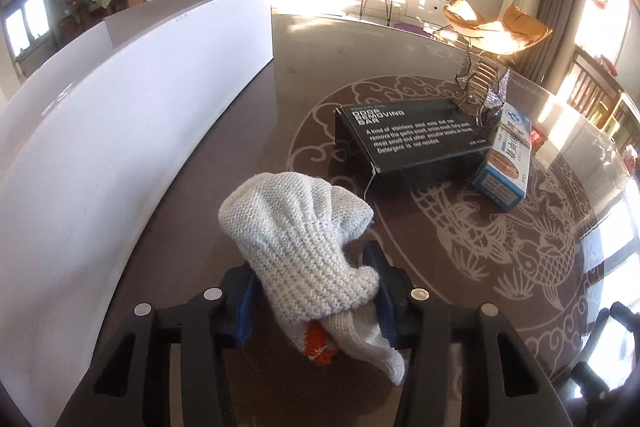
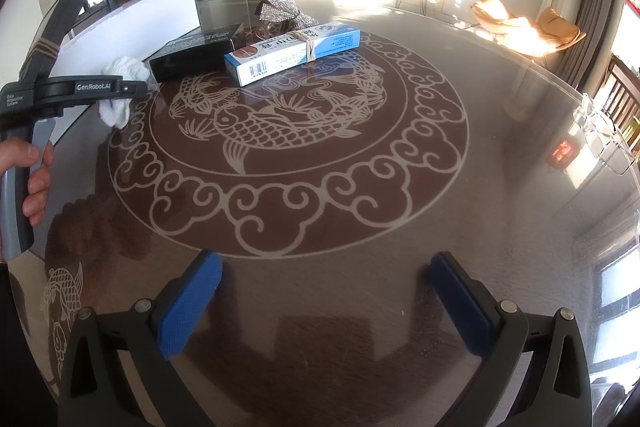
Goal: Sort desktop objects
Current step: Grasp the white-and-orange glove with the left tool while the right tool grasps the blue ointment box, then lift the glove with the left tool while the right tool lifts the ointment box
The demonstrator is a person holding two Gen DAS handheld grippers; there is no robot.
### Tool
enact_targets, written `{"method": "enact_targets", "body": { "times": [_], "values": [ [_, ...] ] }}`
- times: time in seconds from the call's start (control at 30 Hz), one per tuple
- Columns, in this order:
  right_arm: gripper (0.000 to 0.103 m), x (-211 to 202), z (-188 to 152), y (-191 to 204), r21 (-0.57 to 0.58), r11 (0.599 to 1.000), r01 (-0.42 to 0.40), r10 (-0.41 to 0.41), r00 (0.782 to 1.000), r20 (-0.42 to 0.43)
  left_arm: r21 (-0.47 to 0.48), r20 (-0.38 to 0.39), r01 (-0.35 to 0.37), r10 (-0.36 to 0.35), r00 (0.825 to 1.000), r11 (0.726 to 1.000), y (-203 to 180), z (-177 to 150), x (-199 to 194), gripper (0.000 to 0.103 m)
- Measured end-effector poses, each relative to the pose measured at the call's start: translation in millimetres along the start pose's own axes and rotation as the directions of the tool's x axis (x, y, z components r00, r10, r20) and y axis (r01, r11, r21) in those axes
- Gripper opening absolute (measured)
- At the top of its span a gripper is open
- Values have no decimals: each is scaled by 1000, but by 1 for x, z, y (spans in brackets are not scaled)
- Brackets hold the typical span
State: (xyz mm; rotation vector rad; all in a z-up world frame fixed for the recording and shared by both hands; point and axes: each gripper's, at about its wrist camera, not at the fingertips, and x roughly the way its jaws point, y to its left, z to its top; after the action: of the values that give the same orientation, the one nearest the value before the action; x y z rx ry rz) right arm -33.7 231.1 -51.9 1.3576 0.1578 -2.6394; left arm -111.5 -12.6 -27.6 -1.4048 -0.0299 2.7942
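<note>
In the left wrist view, a white knitted glove (image 1: 296, 239) with an orange patch at its cuff is squeezed between the blue pads (image 1: 242, 307) of my left gripper (image 1: 312, 279), which is shut on it just above the table. The right wrist view shows the same glove (image 2: 120, 75) at the left, beside the tall white container (image 2: 132, 23). Ahead lie a black box (image 1: 412, 135) printed with white text, a blue and white carton (image 1: 508, 163) and a glittery silver ornament (image 1: 480, 87). My right gripper (image 2: 324, 263) stands open over bare table, nothing between its pads.
A long white container wall (image 1: 100, 127) runs along the left side of the brown round table (image 2: 360, 187) with its fish pattern. Clear glasses (image 2: 600, 135) lie near the right edge. A hand (image 2: 36, 179) grips the left tool's handle.
</note>
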Motion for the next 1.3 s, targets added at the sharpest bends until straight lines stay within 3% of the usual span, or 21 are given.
{"method": "enact_targets", "body": {
  "times": [0.23, 0.53, 0.6, 0.67, 0.77, 0.83, 0.97, 1.03, 1.17, 1.3],
  "values": [
    [103, 0, 0, 0, 0, 1000, 0, 0, 1000, 0, 78, 36, -5, 2, 999, 997, -4, -51, -34, 49],
    [103, 5, 6, 1, 2, 1000, -4, 4, 1000, -4, 63, 32, 10, -12, 999, 998, -1, -53, -36, 49],
    [103, 17, 27, 6, -9, 998, -59, 59, 997, -41, 62, 32, 10, -12, 999, 998, -1, -55, -35, 49],
    [103, 27, 59, 6, 56, 989, -135, 138, 989, -51, 62, 32, 11, -13, 999, 998, -1, -55, -35, 49],
    [103, 47, 117, 4, 173, 972, -158, 165, 986, -24, 63, 32, 10, -12, 999, 998, -1, -55, -35, 49],
    [103, 67, 151, 5, 240, 962, -130, 140, 990, -24, 63, 32, 10, -12, 999, 998, -1, -55, -35, 49],
    [102, 114, 178, 11, 307, 952, -1, 48, 988, -148, 63, 32, 10, -12, 999, 998, -1, -55, -35, 49],
    [94, 113, 180, 19, 283, 958, 39, -3, 992, -128, 63, 32, 10, -12, 999, 998, -2, -55, -35, 49],
    [54, 99, 168, 31, 162, 986, 37, -22, 995, -93, 62, 32, 11, -13, 999, 998, -2, -55, -35, 49],
    [42, 76, 139, 27, 79, 997, 11, -5, 997, -78, 62, 33, 13, -15, 999, 998, -2, -56, -35, 49]
  ]
}}
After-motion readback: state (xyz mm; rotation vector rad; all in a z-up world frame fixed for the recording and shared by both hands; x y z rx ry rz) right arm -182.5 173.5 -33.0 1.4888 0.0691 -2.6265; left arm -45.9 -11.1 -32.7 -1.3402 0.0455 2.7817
